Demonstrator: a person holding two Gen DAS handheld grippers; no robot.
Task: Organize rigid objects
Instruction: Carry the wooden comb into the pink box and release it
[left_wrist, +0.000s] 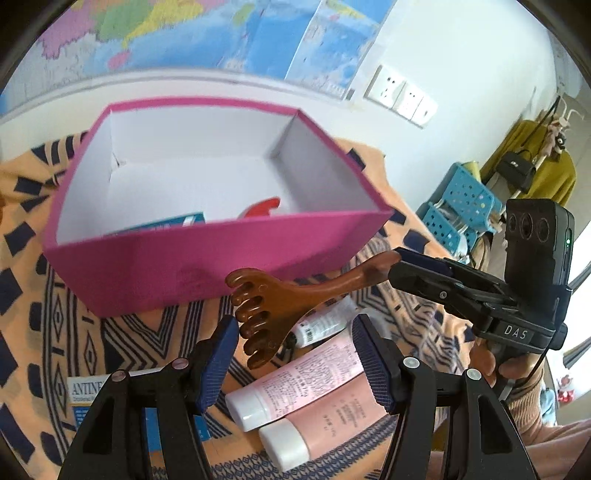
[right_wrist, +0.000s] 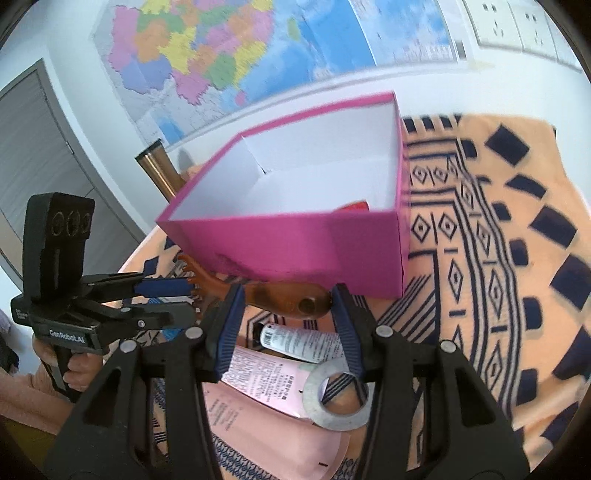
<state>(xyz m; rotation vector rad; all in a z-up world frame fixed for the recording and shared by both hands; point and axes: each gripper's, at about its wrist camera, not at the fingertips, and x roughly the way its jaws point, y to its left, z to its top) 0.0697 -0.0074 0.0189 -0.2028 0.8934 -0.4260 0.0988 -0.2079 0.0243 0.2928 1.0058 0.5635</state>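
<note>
Between right gripper jaws: comb handle.

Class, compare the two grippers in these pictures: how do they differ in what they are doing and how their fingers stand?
The right gripper clamps the handle end of the brown comb, held in the air; the left gripper holds nothing. The right gripper's fingers touch the comb on both sides, while the left gripper's stand wide apart around its toothed head. Both are black with blue pads, near the pink box.
</note>
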